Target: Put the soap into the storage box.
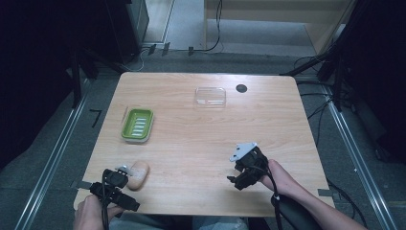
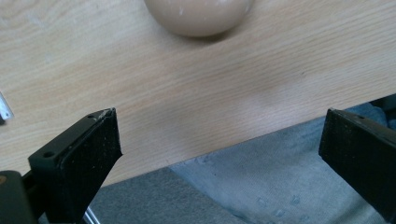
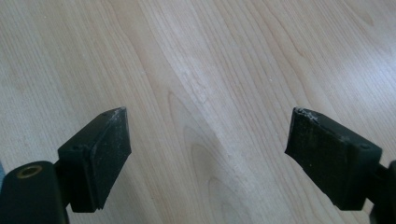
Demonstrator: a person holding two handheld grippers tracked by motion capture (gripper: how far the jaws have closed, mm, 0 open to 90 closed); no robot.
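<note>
Sitting near the front left corner of the wooden table (image 1: 201,139) is a smooth, pale pink soap bar (image 1: 138,174). The left gripper (image 1: 115,184) is just beside it, close to the table's near edge. Its jaws are spread wide with nothing between them. In the left gripper view, the soap (image 2: 198,16) lies a little ahead of the jaws, and they hang over the table edge and the grey floor below.

The right gripper (image 1: 245,167) is over the front right part of the table, well apart from the soap. Its jaws are wide apart too, and they hold nothing, with bare wood under them.

Farther back on the left is a green soap dish (image 1: 138,125). A clear plastic lid (image 1: 210,96) lies near the far edge, next to a small dark hole (image 1: 241,88).
</note>
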